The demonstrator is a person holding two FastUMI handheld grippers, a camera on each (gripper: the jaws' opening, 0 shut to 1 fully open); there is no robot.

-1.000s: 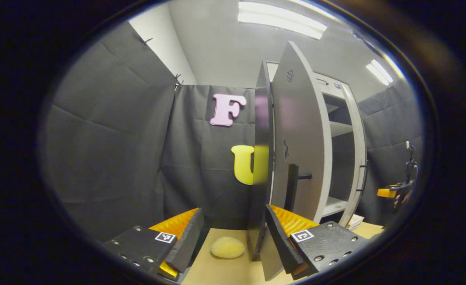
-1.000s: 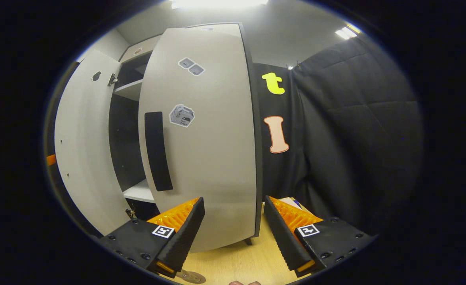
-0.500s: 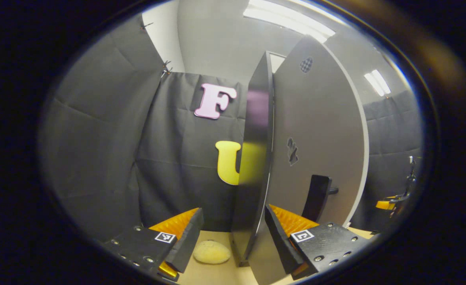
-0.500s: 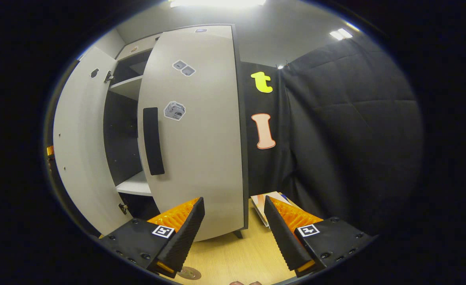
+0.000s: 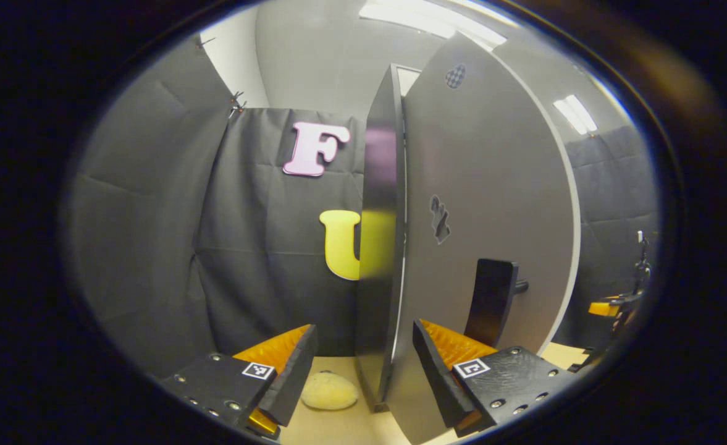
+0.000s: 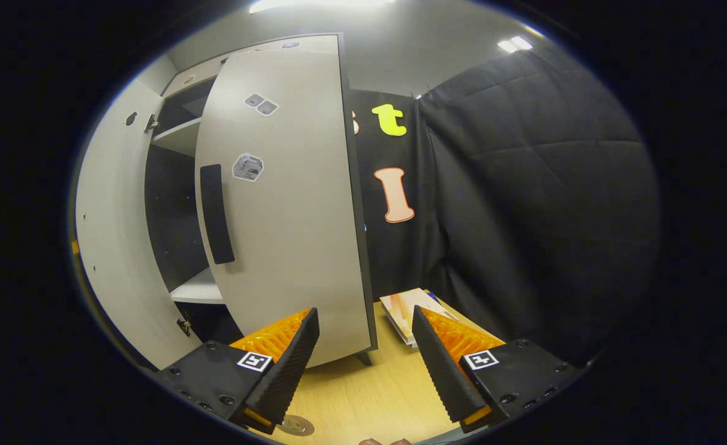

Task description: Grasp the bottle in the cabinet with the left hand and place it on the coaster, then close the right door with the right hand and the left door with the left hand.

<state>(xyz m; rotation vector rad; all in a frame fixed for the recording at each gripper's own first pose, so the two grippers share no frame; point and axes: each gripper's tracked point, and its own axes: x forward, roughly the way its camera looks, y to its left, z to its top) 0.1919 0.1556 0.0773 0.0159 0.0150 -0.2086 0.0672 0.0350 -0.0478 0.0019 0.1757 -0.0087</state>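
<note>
- Left gripper view: the left gripper (image 5: pixel 360 371) hangs with its jaws wide and empty at the front edge of the cabinet's left door (image 5: pixel 493 204), whose thin dark edge stands between the two fingers; the right-hand finger (image 5: pixel 437 371) lies just beside the door's outer face, below the black handle (image 5: pixel 491 301) (contact cannot be told). A pale yellow pad (image 5: pixel 329 392) lies on the wooden table (image 5: pixel 338 426) by the door's foot. Far off at the right, the other gripper (image 5: pixel 613 306) is small and blurred
- Right gripper view: the right gripper (image 6: pixel 366 364) hovers with its jaws wide and empty over the table, in front of the right door (image 6: pixel 289 204), which covers most of its side of the cabinet (image 6: pixel 178 185). The left door stands ajar, shelves showing in the gap. A round coaster (image 6: pixel 295 425) lies just below the left-hand finger (image 6: pixel 283 371); the bottle cannot be made out. Papers (image 6: pixel 403 309) rest beyond
</note>
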